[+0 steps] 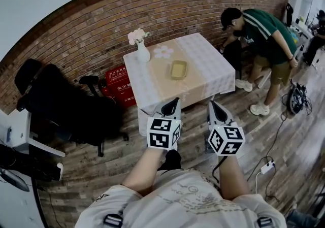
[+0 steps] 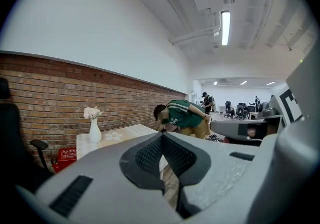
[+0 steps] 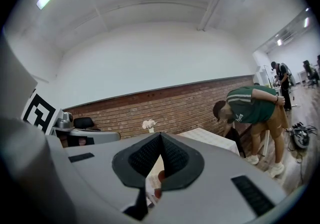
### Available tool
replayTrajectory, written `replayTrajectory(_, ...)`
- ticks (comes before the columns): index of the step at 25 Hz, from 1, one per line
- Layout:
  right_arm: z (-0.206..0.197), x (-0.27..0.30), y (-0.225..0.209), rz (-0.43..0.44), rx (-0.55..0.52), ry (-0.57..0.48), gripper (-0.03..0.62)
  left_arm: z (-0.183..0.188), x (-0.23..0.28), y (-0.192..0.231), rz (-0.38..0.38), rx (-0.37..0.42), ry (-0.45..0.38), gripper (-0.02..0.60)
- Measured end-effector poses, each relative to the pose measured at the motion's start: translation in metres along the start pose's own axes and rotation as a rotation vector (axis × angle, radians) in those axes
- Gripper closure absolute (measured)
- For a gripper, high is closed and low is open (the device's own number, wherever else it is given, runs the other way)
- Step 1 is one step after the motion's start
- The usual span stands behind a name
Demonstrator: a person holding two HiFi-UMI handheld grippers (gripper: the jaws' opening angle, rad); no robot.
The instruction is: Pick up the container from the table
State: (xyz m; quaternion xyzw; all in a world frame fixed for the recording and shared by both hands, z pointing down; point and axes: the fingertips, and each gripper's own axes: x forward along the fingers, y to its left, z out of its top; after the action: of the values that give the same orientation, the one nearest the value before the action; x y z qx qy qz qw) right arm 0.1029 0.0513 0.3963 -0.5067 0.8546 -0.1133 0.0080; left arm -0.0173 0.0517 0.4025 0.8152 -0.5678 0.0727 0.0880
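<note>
- The left gripper point(image 1: 171, 106) is held low in front of the holder's body, its jaws pressed together with nothing between them.
- The right gripper point(image 1: 217, 110) is just beside it, likewise closed and empty.
- Both point toward the near edge of the cloth-covered table point(image 1: 203, 64).
- The shallow yellow container point(image 1: 178, 69) lies mid-table, apart from both grippers.
- A white vase of pale flowers point(image 1: 142, 49) stands near the table's far left corner.
- A person in a green shirt point(image 1: 264, 31) bends over at the table's right.

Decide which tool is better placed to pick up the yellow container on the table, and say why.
Left, probably. The left tool points almost straight at the container; the right tool sits off to its side. Both are shut and empty.
</note>
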Motion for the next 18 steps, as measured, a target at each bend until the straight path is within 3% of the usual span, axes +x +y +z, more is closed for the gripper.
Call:
replayTrajectory(9,-0.003,0.055,-0.027,-0.023,0.007,0.022,0.594,-0.004,0.060,0.026,-0.026,-0.009,0.031,0.577)
replayTrajectory(18,-0.003,0.136,-0.037,-0.019,0.012,0.053,0.594,-0.002,0.120,0.079,-0.031,-0.029,0.067,0.577)
